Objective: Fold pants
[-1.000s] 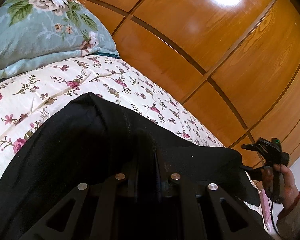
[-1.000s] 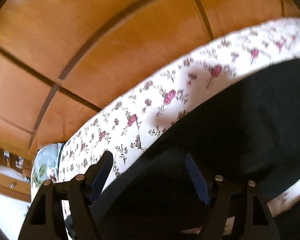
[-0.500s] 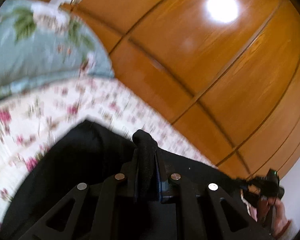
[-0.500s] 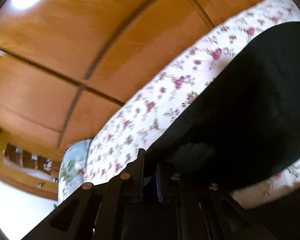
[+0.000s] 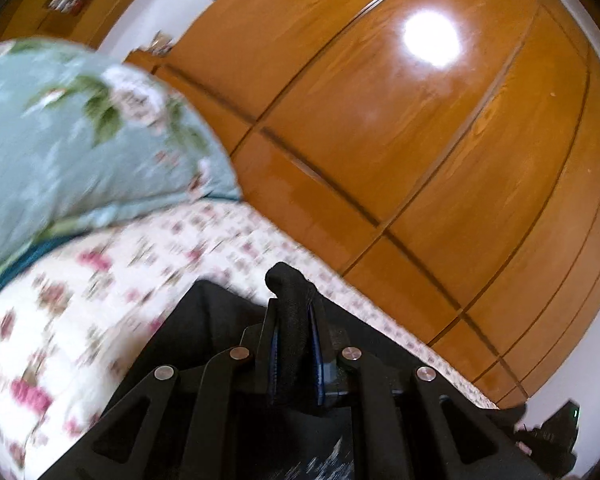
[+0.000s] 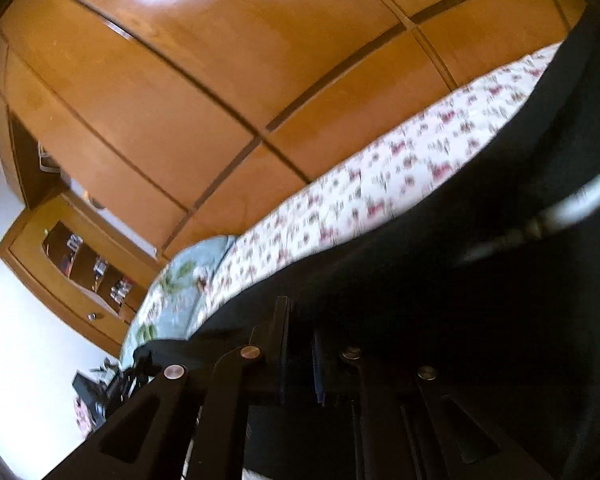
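The black pants [image 5: 204,320] hang lifted above a floral bedspread [image 5: 80,288]. My left gripper [image 5: 294,312] is shut on a bunched fold of the pants' edge, which sticks out past the fingertips. In the right wrist view the pants [image 6: 480,280] fill the lower right as a dark sheet. My right gripper [image 6: 300,320] is shut on the pants' edge too. The right gripper shows in the left wrist view [image 5: 556,432] at the far right. The left gripper shows in the right wrist view [image 6: 108,384] at the lower left.
A teal floral pillow [image 5: 80,140] lies at the head of the bed. A tall wooden wardrobe [image 5: 380,120] stands along the bed's far side. A wooden shelf unit [image 6: 80,264] with small items stands beyond the pillow. A grey cable [image 6: 560,212] crosses the right wrist view.
The right gripper has shut on the pants; it was open a second ago. Both grippers have risen, lifting the pants' edge off the bedspread.
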`<state>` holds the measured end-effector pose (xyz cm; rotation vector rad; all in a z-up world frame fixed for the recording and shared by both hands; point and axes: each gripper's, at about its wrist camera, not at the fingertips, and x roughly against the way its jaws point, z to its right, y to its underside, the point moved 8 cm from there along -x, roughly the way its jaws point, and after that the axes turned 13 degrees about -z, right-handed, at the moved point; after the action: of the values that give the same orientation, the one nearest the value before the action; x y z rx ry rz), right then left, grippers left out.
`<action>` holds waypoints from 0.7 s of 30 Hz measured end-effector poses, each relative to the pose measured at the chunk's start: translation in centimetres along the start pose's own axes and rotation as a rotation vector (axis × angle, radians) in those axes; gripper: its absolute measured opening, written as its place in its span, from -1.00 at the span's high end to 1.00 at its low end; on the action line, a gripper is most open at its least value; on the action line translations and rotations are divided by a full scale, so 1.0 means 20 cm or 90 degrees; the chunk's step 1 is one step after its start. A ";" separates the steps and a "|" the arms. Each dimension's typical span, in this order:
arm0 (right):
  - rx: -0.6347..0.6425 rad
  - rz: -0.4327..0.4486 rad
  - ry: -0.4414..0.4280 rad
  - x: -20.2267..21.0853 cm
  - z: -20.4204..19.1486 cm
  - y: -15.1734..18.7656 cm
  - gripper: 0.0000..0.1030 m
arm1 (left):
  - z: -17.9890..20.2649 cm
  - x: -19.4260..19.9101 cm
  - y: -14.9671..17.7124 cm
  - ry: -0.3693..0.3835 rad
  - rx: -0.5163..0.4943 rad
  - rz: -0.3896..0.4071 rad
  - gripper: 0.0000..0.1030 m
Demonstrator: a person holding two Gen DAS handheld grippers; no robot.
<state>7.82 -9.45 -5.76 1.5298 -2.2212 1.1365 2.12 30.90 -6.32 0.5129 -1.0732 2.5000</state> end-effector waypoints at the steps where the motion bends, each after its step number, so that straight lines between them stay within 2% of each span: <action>1: -0.001 -0.006 0.003 -0.02 0.02 0.04 0.80 | -0.05 0.01 0.04 -0.007 0.016 -0.005 0.75; 3: -0.003 -0.031 0.012 -0.07 0.06 0.16 0.80 | -0.10 0.02 0.09 -0.014 0.033 -0.011 0.74; 5: 0.000 -0.058 0.032 -0.14 0.12 0.24 0.81 | -0.14 0.04 0.14 -0.012 0.053 -0.019 0.65; 6: -0.001 -0.065 0.040 -0.17 0.15 0.26 0.81 | -0.16 0.05 0.16 -0.009 0.062 -0.021 0.57; 8: -0.008 -0.073 0.046 -0.21 0.20 0.29 0.82 | -0.19 0.08 0.21 -0.003 0.084 -0.019 0.25; 9: -0.005 -0.069 0.047 -0.20 0.20 0.29 0.83 | -0.20 0.10 0.23 0.003 0.098 -0.022 0.19; 12: 0.011 -0.061 0.051 -0.20 0.20 0.28 0.83 | -0.21 0.12 0.29 0.038 0.138 -0.048 0.01; 18: 0.030 -0.053 0.056 -0.20 0.18 0.30 0.83 | -0.13 0.18 0.38 0.149 0.210 -0.080 -0.37; 21: 0.032 -0.051 0.056 -0.20 0.18 0.30 0.85 | -0.11 0.12 0.37 0.154 0.236 -0.102 -0.45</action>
<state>5.13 -8.17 -13.29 1.5425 -2.0713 1.2205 -3.76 28.33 -11.11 0.3645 -0.4609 2.5426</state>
